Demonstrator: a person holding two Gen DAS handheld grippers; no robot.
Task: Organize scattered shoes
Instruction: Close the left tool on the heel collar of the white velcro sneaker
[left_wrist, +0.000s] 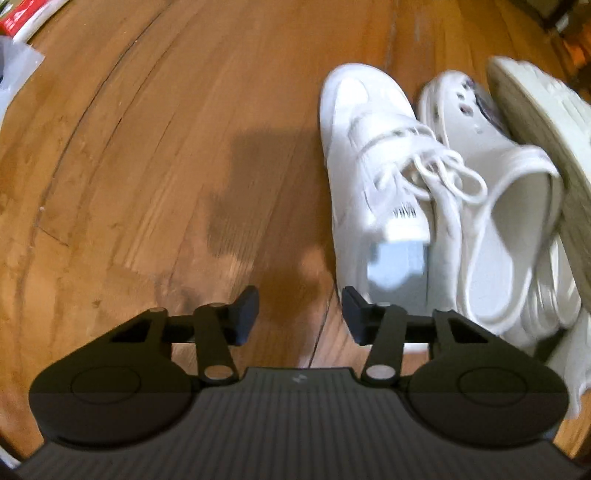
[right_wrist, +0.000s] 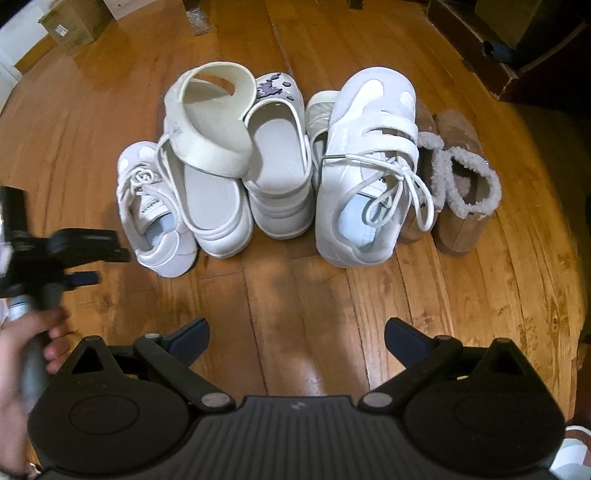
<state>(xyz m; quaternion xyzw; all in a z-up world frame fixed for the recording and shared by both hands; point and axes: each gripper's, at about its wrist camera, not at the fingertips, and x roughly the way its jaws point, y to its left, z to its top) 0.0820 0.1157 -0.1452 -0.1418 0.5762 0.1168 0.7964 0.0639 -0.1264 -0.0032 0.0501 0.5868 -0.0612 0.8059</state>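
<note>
A row of shoes stands on the wooden floor in the right wrist view: a small white sneaker (right_wrist: 155, 206), a white clog (right_wrist: 210, 199) with a cream slide (right_wrist: 210, 122) lying on top, a clog with a purple charm (right_wrist: 277, 166), a large white sneaker (right_wrist: 365, 166) and brown fleece-lined slippers (right_wrist: 461, 184). My right gripper (right_wrist: 297, 334) hangs open over bare floor in front of them. My left gripper (left_wrist: 300, 317) is open over bare floor, its right finger (left_wrist: 354, 317) close beside the heel of the small white sneaker (left_wrist: 369, 166). Nothing lies between its pads.
A hand (right_wrist: 33, 343) holds the left gripper (right_wrist: 105, 266) at the left edge. Cardboard boxes (right_wrist: 74, 22) stand at the far left and dark furniture (right_wrist: 498, 37) at the far right. A red and white package (left_wrist: 22, 18) and plastic wrap (left_wrist: 14, 66) lie at the left.
</note>
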